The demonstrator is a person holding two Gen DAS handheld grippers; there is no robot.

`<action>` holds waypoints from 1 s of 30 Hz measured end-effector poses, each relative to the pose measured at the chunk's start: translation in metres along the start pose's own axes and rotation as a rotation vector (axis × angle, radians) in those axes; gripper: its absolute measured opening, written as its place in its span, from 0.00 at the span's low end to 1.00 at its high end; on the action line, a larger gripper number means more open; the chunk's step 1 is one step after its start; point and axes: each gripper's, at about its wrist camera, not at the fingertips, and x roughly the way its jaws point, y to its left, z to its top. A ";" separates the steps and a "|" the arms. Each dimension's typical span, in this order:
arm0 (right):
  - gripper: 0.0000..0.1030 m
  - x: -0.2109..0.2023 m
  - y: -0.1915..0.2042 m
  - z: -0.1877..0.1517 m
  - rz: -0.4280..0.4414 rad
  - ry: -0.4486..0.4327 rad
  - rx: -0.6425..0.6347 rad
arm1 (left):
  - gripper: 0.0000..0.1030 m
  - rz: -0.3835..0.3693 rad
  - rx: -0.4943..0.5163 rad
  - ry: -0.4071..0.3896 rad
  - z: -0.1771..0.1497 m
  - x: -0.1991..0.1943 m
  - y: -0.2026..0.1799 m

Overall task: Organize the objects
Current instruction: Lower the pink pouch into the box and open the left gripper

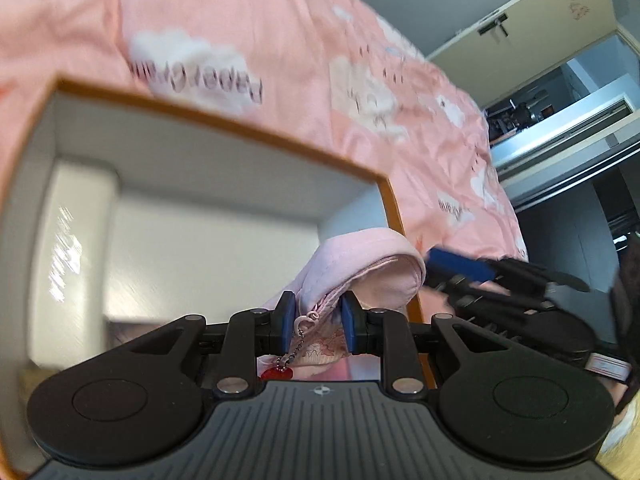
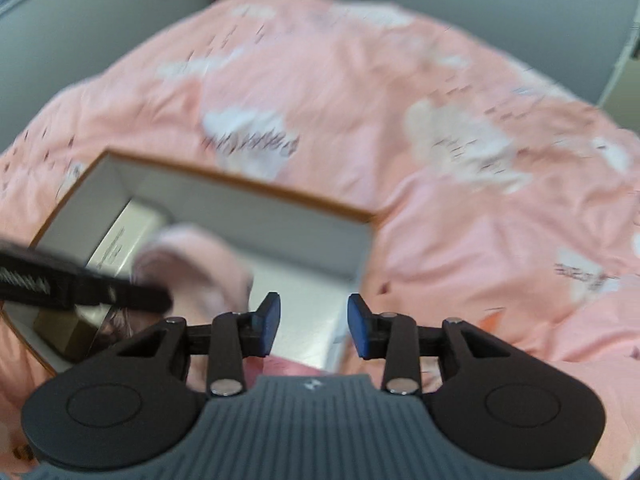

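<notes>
Left tool (image 1: 317,322) clenched on pink pouch (image 1: 360,276), held over open box (image 1: 224,136) on pink bed (image 1: 280,20). Right tool (image 2: 314,326) released, nothing between its pads, above box's right end. Frames blurred.

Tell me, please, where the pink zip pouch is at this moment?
In the left wrist view the pink zip pouch sits low at centre, pinched by the left hand-held gripper at the right-hand edge of the open box on the pink bedspread.
</notes>
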 end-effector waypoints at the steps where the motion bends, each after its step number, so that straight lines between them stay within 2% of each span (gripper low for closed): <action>1: 0.38 -0.005 -0.005 -0.006 -0.013 -0.021 0.010 | 0.26 -0.001 -0.014 0.022 -0.003 0.007 -0.001; 3: 0.38 -0.007 -0.003 -0.001 -0.022 -0.033 0.022 | 0.26 -0.017 -0.053 0.074 -0.007 0.021 -0.003; 7: 0.38 -0.009 -0.014 -0.020 -0.015 -0.020 0.056 | 0.26 -0.046 -0.134 0.158 -0.012 0.045 -0.003; 13: 0.38 0.005 -0.020 -0.035 0.012 -0.017 0.084 | 0.30 0.016 -0.191 0.173 -0.008 0.059 -0.001; 17: 0.38 0.009 -0.019 -0.040 0.031 -0.011 0.096 | 0.32 0.088 -0.201 0.164 -0.005 0.065 -0.002; 21: 0.38 0.014 -0.018 -0.043 0.043 -0.010 0.110 | 0.30 0.178 -0.169 0.191 -0.011 0.078 -0.004; 24: 0.38 0.016 -0.017 -0.046 0.045 -0.009 0.115 | 0.31 0.197 -0.136 0.213 -0.018 0.090 -0.007; 30: 0.38 0.015 -0.018 -0.050 0.048 -0.007 0.125 | 0.37 0.247 -0.012 0.158 -0.025 0.086 -0.024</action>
